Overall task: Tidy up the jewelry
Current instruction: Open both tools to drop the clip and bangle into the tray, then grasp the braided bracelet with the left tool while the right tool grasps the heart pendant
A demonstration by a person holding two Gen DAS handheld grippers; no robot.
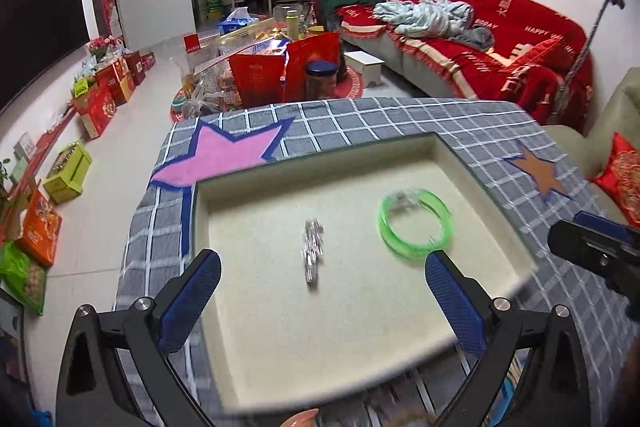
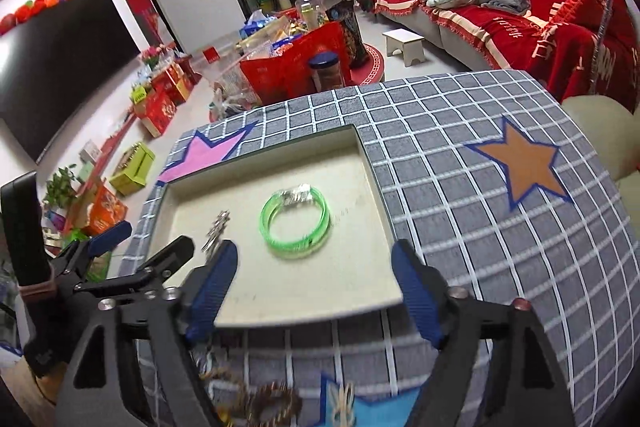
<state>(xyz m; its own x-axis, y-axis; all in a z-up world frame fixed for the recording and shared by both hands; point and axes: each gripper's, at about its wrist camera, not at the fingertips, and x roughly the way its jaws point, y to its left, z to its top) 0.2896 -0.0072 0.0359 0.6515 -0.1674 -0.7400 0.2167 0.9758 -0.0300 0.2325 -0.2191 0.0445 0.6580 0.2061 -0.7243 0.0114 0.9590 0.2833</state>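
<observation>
The green bangle (image 1: 416,223) is a translucent ring lying flat in the shallow cream tray (image 1: 472,291), toward the tray's right half; a small silver piece (image 2: 298,195) rests against its far rim. A second item, a silver chain (image 1: 313,251), lies stretched out near the tray's middle, well apart from the bangle; motion blur hides its fine detail. The tray sits on a bench covered by a gray checked cloth (image 2: 460,227), which carries a pink star (image 1: 224,155) at the far left corner and an orange star (image 2: 520,165) on the right. The left gripper (image 1: 324,301) hangs above the near part of the tray with its blue-padded fingers (image 1: 188,301) spread wide; the chain lies ahead of the gap, and the fingers hold nothing. The right gripper (image 2: 316,293) hangs over the near edge of the tray, its fingers (image 2: 418,293) likewise spread wide and holding nothing, with the bangle ahead of the gap. More jewelry (image 2: 276,401), brown and beaded, lies on the cloth at the near edge, blurred.
</observation>
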